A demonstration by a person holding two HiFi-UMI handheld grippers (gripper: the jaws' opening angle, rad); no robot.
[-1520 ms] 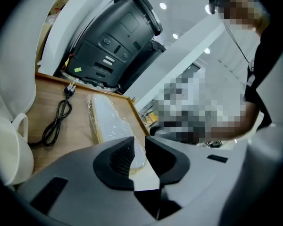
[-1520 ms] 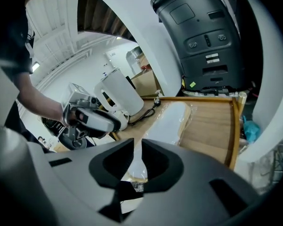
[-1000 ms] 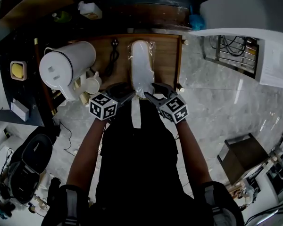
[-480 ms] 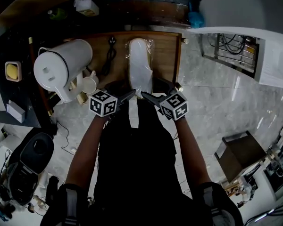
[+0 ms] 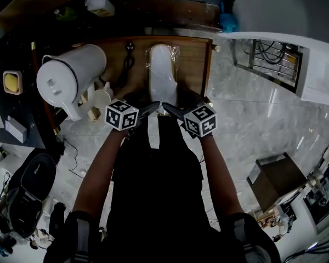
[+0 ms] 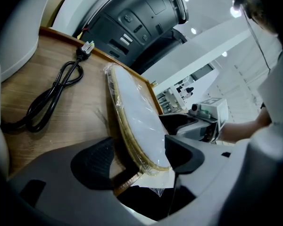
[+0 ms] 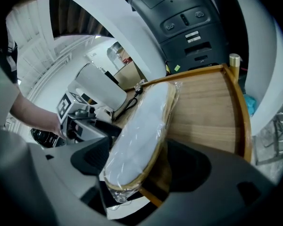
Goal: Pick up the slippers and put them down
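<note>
Head view: plastic-wrapped slippers point(image 5: 162, 73) lay lengthwise in the middle of the wooden worktop point(image 5: 193, 64). Their near end was covered by the left tongs point(image 5: 148, 110) and right tongs point(image 5: 170, 110), which met there from either side. The jaw gap was unreadable from above.

The gripper views filled that in. In the left gripper view the jaws stood apart and had just been opening. The heel end of the slippers sat between them, released, with loose wrap poking past the worktop's near edge. The right gripper view showed the same for the right tongs: wide and just opened, with the pale sole between the pads and nothing clenched.

Only the gripper views showed the dark machine point(image 6: 141, 18) behind the worktop. Only the head view showed the marble floor point(image 5: 252, 119).

Around: a black power cord point(image 6: 52, 95) lay left of the slippers. A white jug point(image 5: 71, 81) overlapped the worktop's left edge, with a cup point(image 5: 103, 98) beside it.
</note>
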